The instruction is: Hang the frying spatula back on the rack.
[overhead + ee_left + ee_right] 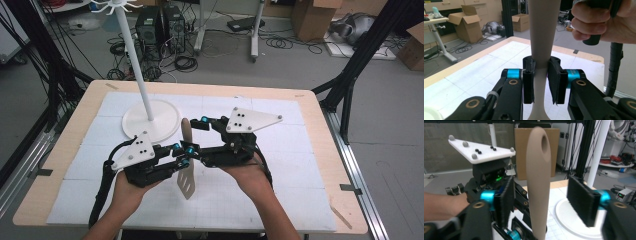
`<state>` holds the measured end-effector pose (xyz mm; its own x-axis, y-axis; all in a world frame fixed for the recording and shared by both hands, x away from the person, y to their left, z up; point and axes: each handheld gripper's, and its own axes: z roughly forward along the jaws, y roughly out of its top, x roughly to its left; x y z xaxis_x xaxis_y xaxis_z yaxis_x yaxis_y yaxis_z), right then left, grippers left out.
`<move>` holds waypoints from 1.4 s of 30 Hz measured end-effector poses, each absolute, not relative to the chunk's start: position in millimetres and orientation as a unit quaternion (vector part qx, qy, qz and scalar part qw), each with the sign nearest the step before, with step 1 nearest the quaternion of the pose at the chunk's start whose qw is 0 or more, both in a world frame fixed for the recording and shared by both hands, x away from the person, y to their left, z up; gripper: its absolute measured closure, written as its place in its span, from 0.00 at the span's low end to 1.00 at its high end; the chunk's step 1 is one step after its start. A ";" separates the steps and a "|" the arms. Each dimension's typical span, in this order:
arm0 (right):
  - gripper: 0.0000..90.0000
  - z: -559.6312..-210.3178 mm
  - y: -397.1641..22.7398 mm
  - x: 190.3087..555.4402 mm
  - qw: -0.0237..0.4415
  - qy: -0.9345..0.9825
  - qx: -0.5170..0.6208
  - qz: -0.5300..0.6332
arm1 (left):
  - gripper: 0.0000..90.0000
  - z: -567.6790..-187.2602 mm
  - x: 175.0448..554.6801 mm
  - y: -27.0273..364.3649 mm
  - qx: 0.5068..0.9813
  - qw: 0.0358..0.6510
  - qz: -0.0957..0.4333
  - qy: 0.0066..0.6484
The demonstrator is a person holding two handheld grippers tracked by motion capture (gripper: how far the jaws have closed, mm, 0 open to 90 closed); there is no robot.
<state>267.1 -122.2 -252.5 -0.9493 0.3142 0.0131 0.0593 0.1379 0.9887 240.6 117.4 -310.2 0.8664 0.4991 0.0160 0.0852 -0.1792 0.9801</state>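
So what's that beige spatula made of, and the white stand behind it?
The spatula looks like matte silicone or soft plastic: even beige, no grain, no shine, rounded edges. It could be painted wood; the look leaves that open. The stand looks like smooth white plastic or coated metal, uniform and slightly glossy.

Spatula between fingers: matt beige, smooth, silicone-like. Finger pads: black, ribbed, rubbery. Stand base beyond fingers: glossy white plastic. Tabletop: pale wood rim, matt white gridded sheet.
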 end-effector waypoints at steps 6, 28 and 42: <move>0.70 -248.3 -121.1 264.2 0.113 0.744 0.124 0.647 | 0.84 -309.9 238.6 116.6 0.751 0.606 0.178 0.195; 0.78 -242.2 -127.5 261.4 0.057 0.744 0.081 0.661 | 0.67 -305.4 243.9 126.9 0.727 0.665 0.103 0.139; 0.78 -243.1 -125.6 269.5 -0.019 0.740 -0.005 0.672 | 0.71 -305.9 247.2 130.6 0.729 0.679 0.032 0.078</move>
<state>269.5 -125.6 -243.1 -0.9993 -0.0319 0.0211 0.0180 0.0960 0.9952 247.2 130.6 -305.9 0.9857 0.1576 -0.0597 0.0706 -0.0643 0.9954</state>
